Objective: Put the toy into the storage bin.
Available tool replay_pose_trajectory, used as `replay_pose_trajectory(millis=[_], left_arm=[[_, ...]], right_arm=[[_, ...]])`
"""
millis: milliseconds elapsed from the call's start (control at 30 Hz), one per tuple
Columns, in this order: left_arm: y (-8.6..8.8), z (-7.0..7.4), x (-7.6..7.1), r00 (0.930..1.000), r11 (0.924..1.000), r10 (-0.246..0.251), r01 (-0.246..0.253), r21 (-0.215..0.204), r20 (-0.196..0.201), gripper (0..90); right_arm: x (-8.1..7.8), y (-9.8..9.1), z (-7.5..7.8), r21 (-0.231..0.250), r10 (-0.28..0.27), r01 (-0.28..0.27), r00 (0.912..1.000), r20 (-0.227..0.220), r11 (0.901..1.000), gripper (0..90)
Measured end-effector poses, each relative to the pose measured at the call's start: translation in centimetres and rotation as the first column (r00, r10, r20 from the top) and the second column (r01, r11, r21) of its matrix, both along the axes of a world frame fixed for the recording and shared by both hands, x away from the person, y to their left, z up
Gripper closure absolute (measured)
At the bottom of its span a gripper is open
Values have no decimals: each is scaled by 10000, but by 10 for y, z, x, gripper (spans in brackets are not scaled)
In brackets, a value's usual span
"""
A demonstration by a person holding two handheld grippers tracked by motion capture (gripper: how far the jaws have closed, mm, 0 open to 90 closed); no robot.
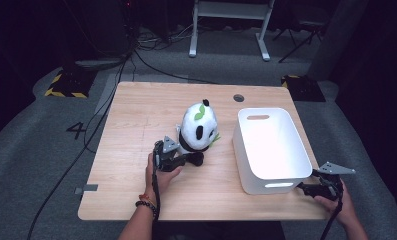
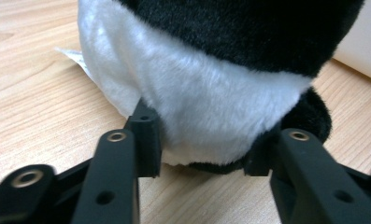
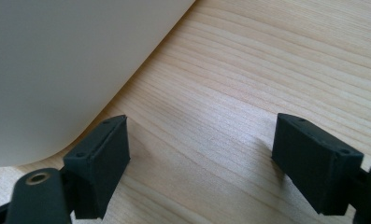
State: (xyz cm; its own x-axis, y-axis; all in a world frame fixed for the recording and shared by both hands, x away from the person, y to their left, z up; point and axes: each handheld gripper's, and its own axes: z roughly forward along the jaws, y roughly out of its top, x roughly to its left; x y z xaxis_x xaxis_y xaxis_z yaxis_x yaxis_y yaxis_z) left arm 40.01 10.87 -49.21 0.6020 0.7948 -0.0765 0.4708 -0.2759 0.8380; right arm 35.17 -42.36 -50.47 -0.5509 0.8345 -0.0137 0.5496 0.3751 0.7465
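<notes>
A black-and-white panda plush (image 1: 198, 125) with a green leaf on its head sits upright in the middle of the wooden table (image 1: 131, 165). My left gripper (image 1: 188, 159) lies low at its near left side. In the left gripper view the two pads (image 2: 146, 135) press into the fur on either side of the panda's lower body (image 2: 206, 107), so my left gripper (image 2: 202, 149) is shut on it. My right gripper (image 1: 306, 188) rests at the near right corner of the white bin (image 1: 243, 150). Its jaws stand wide apart over bare wood, right gripper (image 3: 199, 163) open, beside the bin's rounded wall (image 3: 57, 70).
The white bin is empty and has handle slots at both ends. A round cable hole (image 1: 238, 98) sits near the table's far edge. Beyond the table are grey carpet, cables, a white frame (image 1: 231, 30) and yellow-black marked bases (image 1: 66, 85).
</notes>
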Motion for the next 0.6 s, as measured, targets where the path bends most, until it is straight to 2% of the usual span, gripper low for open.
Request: replay_pose_trajectory(millis=[100, 167, 267, 400, 433, 500, 567, 600], left_arm=[[-2, 0, -2, 10000, 10000, 22, -22, 5, -58, 612], [0, 1, -1, 9999, 9999, 68, -68, 89, 101, 621], [0, 1, -2, 10000, 9997, 92, -92, -244, -14, 637], [1, 3, -3, 9997, 9996, 138, -132, -268, 205, 647], [0, 4, -4, 9997, 9991, 85, -75, -428, 238, 650], [0, 6, -5, 9991, 9988, 16, 4, -483, 429, 653], [-1, 8, -6, 9989, 9988, 30, -7, -483, 475, 656], [-1, 9, -5, 9979, 9993, 32, -7, -383, 640, 656]], right_arm=[[0, 0, 0, 9, -6, 6, 10000, -12, 10000, 190], [0, 0, 0, -1, -2, 2, 10000, -3, 10000, 190], [0, 0, 0, 7, -5, 5, 10000, -10, 10000, 190], [0, 0, 0, -2, 2, -2, 10000, 4, 10000, 190], [0, 0, 0, 6, -3, 3, 10000, -12, 10000, 190], [0, 0, 0, 1, 3, -3, 10000, -4, 10000, 191], [0, 0, 0, 1, 12, -12, 10000, -7, 10000, 191], [0, 0, 0, 2, 11, -11, 10000, -5, 10000, 191]])
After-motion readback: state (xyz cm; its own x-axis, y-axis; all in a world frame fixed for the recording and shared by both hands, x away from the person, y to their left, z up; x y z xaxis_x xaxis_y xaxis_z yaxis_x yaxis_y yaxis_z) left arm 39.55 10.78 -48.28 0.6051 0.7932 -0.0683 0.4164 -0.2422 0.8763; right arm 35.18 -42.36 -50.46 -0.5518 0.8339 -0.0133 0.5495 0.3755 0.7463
